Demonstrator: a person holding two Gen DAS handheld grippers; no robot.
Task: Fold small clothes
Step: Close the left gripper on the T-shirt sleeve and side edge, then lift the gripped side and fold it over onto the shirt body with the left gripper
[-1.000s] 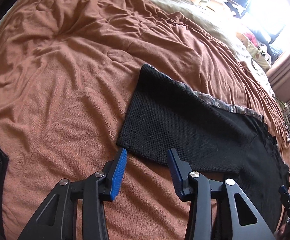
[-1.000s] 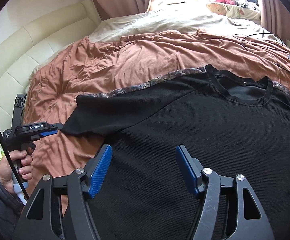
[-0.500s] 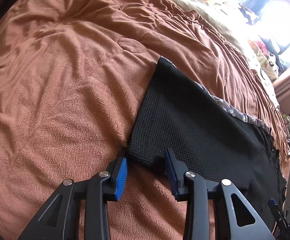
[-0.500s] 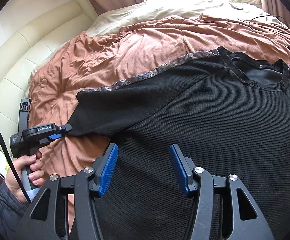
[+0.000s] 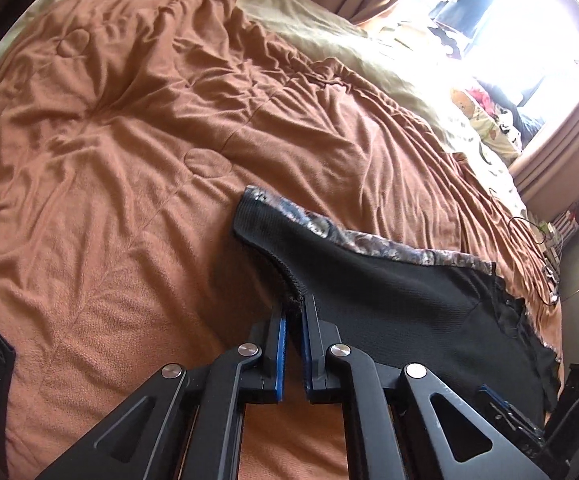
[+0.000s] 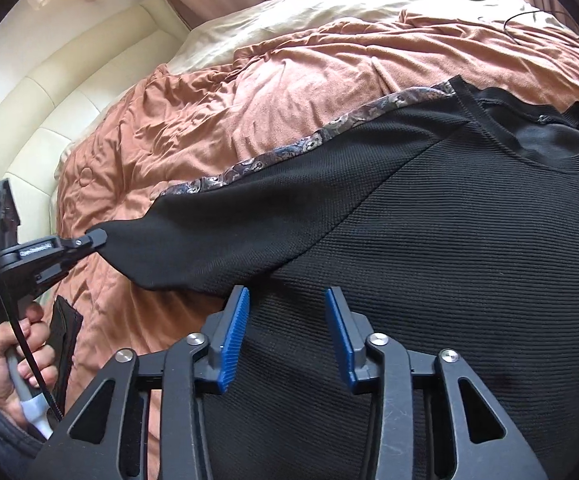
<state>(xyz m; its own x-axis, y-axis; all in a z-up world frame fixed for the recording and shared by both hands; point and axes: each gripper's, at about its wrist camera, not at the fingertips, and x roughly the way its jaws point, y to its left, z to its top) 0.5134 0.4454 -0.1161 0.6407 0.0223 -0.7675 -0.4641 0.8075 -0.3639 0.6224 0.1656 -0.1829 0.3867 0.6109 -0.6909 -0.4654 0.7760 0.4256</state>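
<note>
Left wrist view: the left gripper (image 5: 294,312), open a second ago, now pinches the shirt (image 5: 389,292) sleeve cuff. The right gripper (image 6: 286,312) hovers wide; the sleeve fold can begin.

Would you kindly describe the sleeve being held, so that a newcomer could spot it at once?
On the rust-brown blanket lies a black waffle-knit shirt. Its sleeve stretches sideways from the body to the left tool, which pinches the cuff. Unlike the plain black body, it carries a patterned paisley strip along its upper edge.
</note>
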